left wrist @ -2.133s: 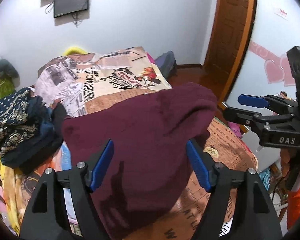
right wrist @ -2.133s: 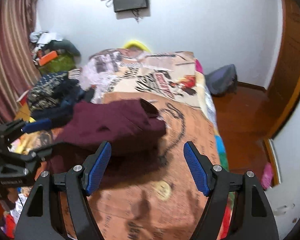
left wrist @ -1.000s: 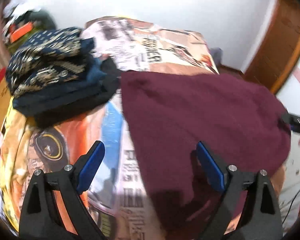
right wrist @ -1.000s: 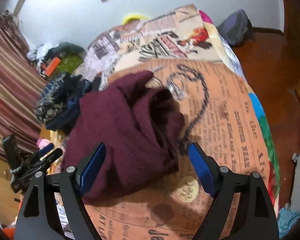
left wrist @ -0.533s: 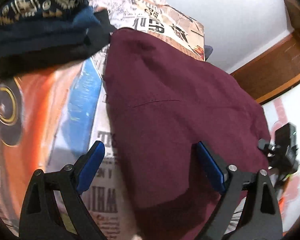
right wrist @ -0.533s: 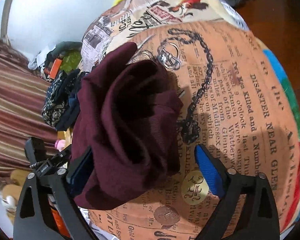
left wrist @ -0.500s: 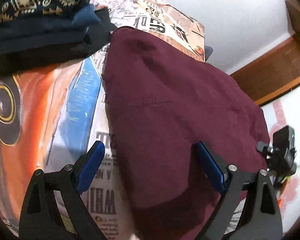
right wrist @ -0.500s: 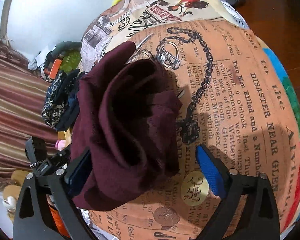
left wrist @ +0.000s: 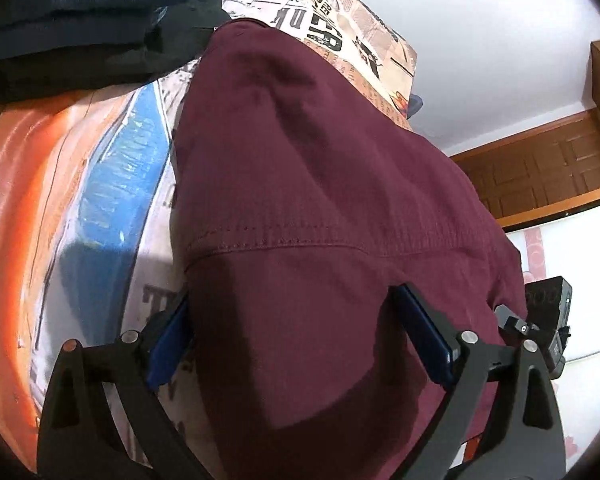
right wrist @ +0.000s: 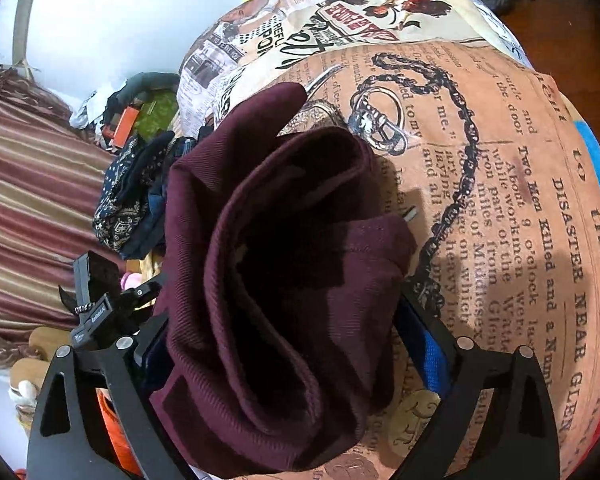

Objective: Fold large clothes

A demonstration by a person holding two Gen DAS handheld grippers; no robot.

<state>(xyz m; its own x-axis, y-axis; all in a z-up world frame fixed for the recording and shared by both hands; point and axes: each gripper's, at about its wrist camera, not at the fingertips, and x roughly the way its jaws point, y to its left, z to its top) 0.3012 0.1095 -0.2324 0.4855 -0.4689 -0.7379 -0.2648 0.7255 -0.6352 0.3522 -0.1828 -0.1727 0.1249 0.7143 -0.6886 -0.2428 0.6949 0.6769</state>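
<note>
A large maroon garment [left wrist: 312, 184] lies bunched on the bed with the printed newspaper-pattern sheet [right wrist: 520, 184]. In the left wrist view my left gripper [left wrist: 300, 328] is open, its blue-padded fingers astride the garment's near end at a stitched seam. In the right wrist view the garment [right wrist: 284, 280] shows as thick rolled folds, and my right gripper [right wrist: 292, 344] is open around its near end. Each gripper also shows in the other's view, the right one [left wrist: 548, 332] at the right edge, the left one [right wrist: 100, 304] at the left.
A stack of dark blue and black folded clothes [left wrist: 84, 12] lies at the bed's far left, touching the maroon garment's far corner. It also shows in the right wrist view [right wrist: 136, 192]. A wooden door [left wrist: 552, 164] and striped curtain [right wrist: 24, 208] flank the bed.
Both grippers have moved down and in toward the maroon garment; its near end now sits between the open fingers of each. The garment itself has not shifted.
</note>
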